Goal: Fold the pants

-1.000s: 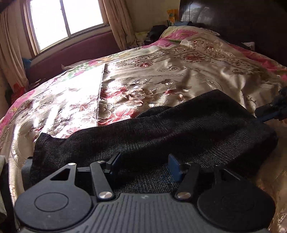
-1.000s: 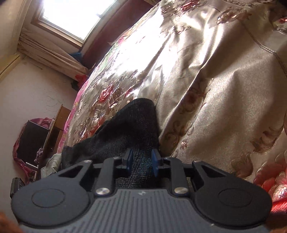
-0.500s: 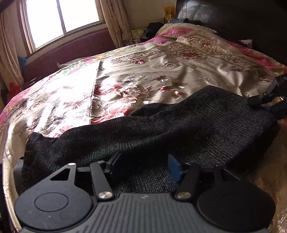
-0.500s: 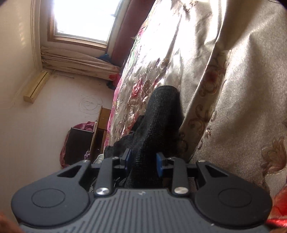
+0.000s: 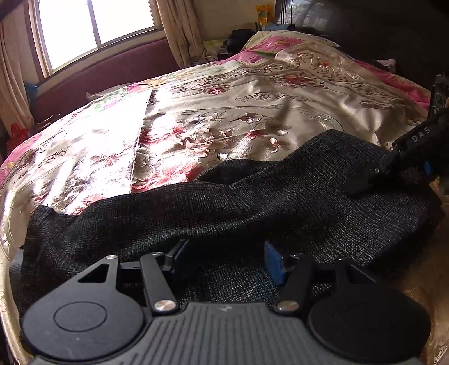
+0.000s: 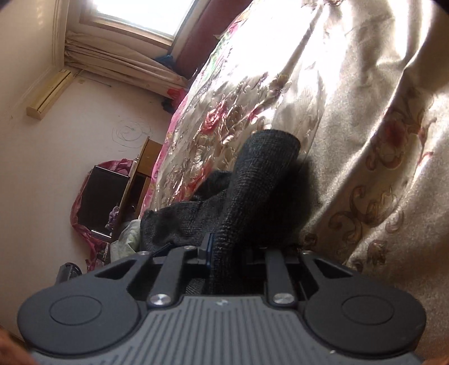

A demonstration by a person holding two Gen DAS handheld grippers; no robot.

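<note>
Dark knit pants (image 5: 252, 207) lie across the near part of a bed, folded lengthwise. My left gripper (image 5: 224, 259) is open, its blue pads spread just above the near edge of the cloth. My right gripper (image 6: 227, 250) is shut on the pants (image 6: 252, 185), with a raised fold of cloth running out from between its fingers; its right finger is hidden by the cloth. The right gripper also shows in the left wrist view (image 5: 362, 184) at the right end of the pants.
A gold floral bedspread (image 5: 224, 118) covers the bed. A window (image 5: 95, 25) with curtains and a maroon bench stand behind. A dark headboard (image 5: 378, 31) is at the far right. A wooden cabinet (image 6: 137, 179) stands beside the bed.
The right gripper has closed on the pants' right end and lifted a fold of it. The left gripper stays open over the near edge and has barely moved.
</note>
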